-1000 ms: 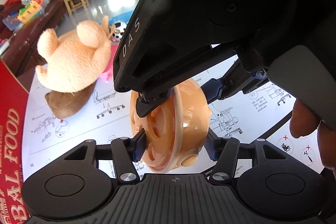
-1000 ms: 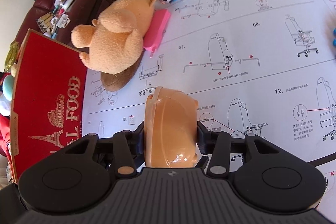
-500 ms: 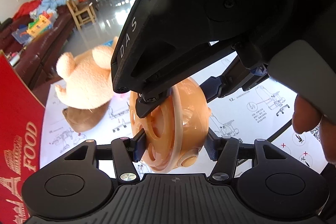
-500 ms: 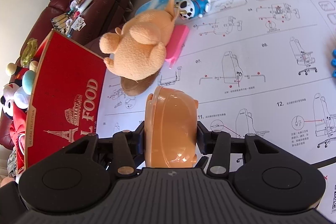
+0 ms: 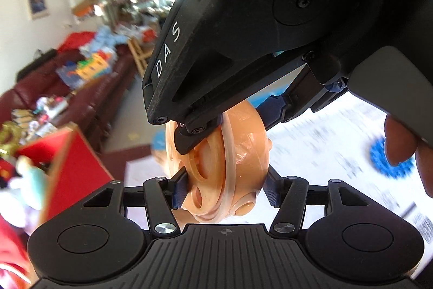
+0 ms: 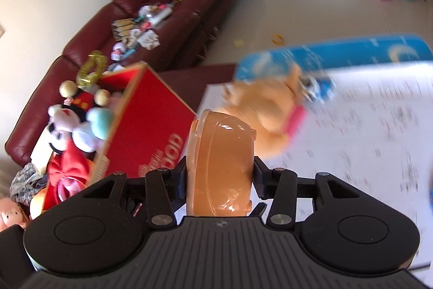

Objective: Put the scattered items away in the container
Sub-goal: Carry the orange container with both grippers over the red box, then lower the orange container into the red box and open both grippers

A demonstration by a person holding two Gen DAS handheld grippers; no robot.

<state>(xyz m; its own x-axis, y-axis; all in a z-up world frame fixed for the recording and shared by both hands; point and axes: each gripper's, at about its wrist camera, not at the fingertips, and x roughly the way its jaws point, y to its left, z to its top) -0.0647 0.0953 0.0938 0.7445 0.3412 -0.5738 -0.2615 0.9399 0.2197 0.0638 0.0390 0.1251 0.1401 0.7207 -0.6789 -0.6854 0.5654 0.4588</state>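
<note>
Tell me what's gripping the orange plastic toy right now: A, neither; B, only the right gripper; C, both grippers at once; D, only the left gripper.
C: the left gripper and the right gripper each clamp the orange plastic toy.

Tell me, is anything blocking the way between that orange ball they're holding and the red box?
Nothing visible does. Both the left gripper and the right gripper are shut on the orange ball, and only open air shows between it and the red box. The box already holds plush toys, though.
</note>
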